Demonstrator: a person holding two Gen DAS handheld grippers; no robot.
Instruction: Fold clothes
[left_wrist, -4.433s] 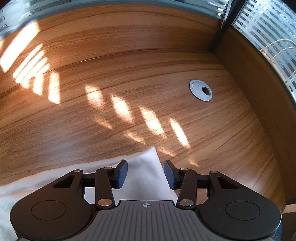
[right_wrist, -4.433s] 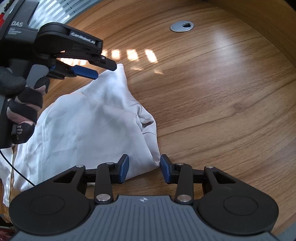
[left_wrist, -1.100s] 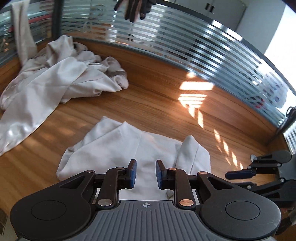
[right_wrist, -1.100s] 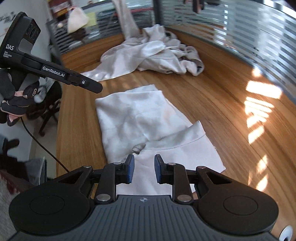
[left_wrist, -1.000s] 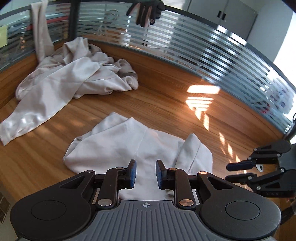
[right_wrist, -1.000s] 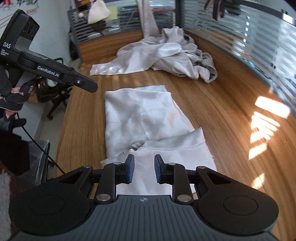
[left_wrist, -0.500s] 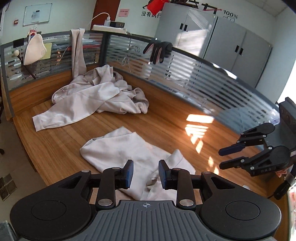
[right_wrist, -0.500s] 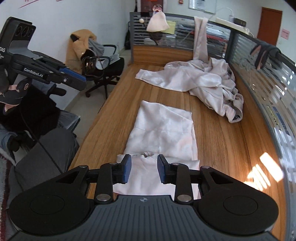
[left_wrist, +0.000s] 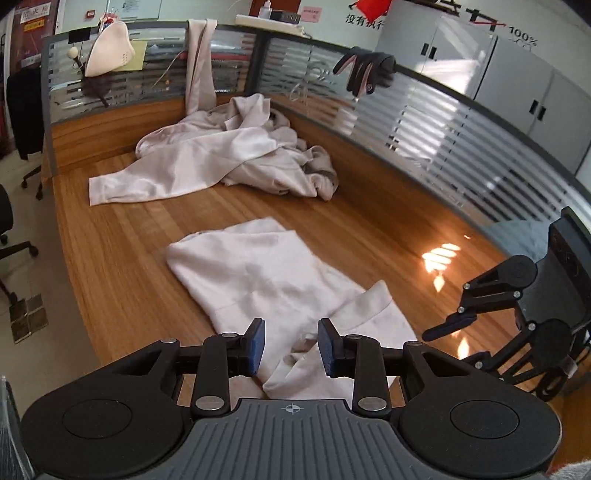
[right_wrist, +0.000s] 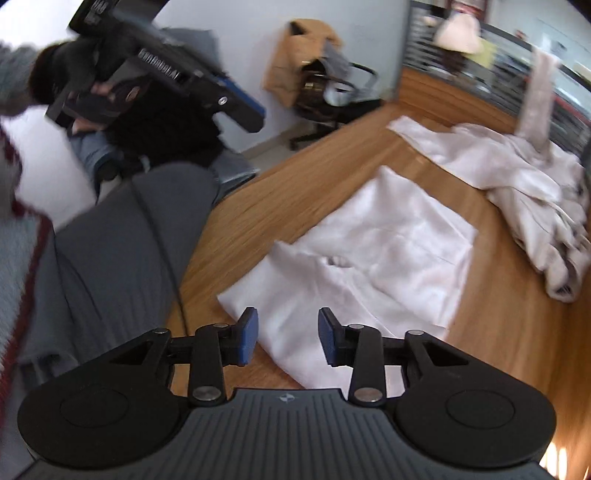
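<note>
Pulled back and up off the garment (left_wrist: 273, 280) since a second ago, both grippers now clear of the cloth. Left gripper (left_wrist: 291, 345): jaws apart, holding nothing. Right gripper (right_wrist: 286, 334): jaws opening, nothing pinched, cloth only showing behind the gap. Garment half-folded, flat mid-desk (left_wrist: 122, 236), apart from the pile (left_wrist: 236, 158). Probably between folds; next, need to re-grip the near edge for another fold.
</note>
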